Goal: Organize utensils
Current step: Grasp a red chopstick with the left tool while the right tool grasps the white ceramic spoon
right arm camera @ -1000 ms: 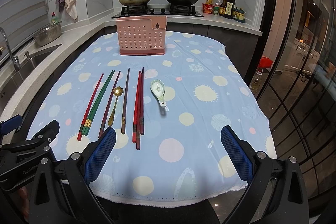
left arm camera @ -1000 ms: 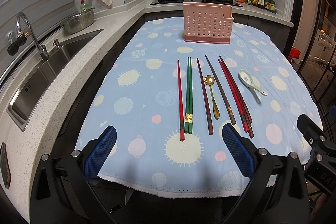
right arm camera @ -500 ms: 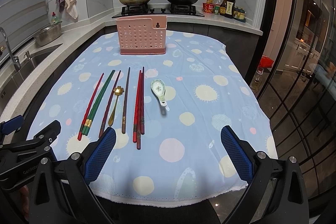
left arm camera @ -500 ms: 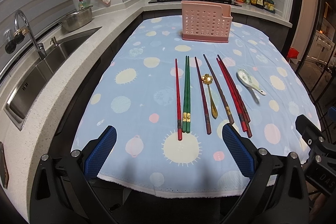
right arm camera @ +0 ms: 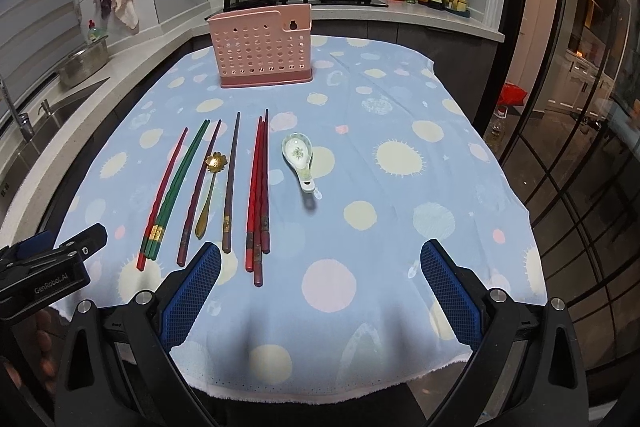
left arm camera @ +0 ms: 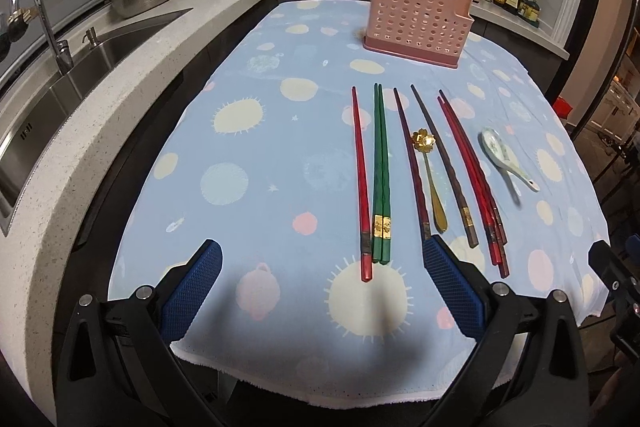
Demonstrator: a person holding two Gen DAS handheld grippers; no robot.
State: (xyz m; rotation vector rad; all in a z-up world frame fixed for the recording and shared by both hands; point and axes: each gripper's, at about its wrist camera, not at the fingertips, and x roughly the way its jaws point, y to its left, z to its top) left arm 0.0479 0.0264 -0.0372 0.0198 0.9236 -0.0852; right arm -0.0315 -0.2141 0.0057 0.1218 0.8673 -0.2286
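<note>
1. Left gripper (left arm camera: 320, 291) is held low over the near cloth edge, jaws wide, nothing gripped. Its right pad sits just beside the butt end of a dark chopstick (left arm camera: 410, 163); a careless close could nudge that stick out of line.
2. Red chopstick (left arm camera: 360, 183) and green pair (left arm camera: 381, 171) lie touching side by side. Risk: one pinch takes more than intended, or one stick rolls off.
3. Gold spoon (left arm camera: 430, 175) is wedged between two dark sticks. Thin handle, flat on cloth (left arm camera: 248, 131); likely missed or the cloth gets pinched and dragged, shifting everything.
4. Red bundle (right arm camera: 258, 195) has overlapping butt ends. Grabbing one may lever its neighbours.
5. Ceramic spoon (right arm camera: 299, 159) lies apart to the right. Glazed and curved, judged slippery; a drop could chip it.
6. Right gripper (right arm camera: 320, 291) is also wide, empty, over the near edge right of the red bundle.
7. Pink holder (right arm camera: 262, 47) stands upright at the far end, well apart from the utensils, nothing seen in it. Light plastic; a long stick pushed in at an angle could tip it.
</note>
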